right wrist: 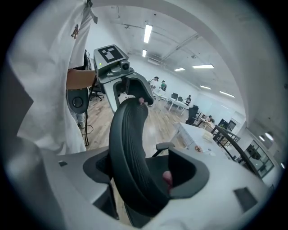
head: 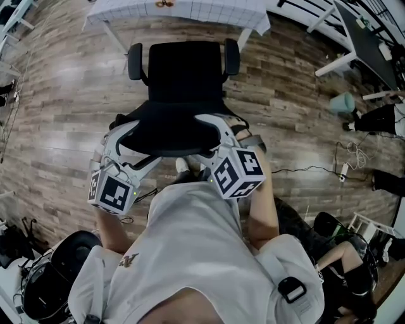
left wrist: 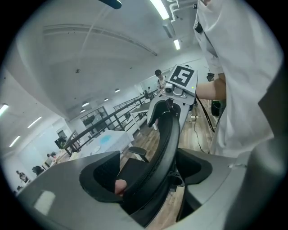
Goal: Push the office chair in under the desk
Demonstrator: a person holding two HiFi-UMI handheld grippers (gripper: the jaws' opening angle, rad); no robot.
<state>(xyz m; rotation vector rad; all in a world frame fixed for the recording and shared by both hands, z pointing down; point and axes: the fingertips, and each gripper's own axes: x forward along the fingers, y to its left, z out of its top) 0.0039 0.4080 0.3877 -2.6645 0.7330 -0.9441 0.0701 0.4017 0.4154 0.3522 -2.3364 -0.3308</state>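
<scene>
The black office chair (head: 185,69) stands on the wood floor facing the white desk (head: 190,11), with a gap between them. Its curved backrest top (head: 171,138) is nearest me. My left gripper (head: 130,142) clamps the backrest's left end, and my right gripper (head: 215,136) clamps its right end. In the left gripper view the backrest (left wrist: 164,143) runs between the jaws of the left gripper (left wrist: 150,173), against the pads. The right gripper view shows the same: the backrest (right wrist: 128,139) fills the gap of the right gripper (right wrist: 139,173).
A second black chair (head: 54,278) sits at my lower left. A teal bin (head: 343,102), floor cables (head: 316,169) and another desk (head: 361,38) lie to the right. A seated person (head: 342,266) is at the lower right.
</scene>
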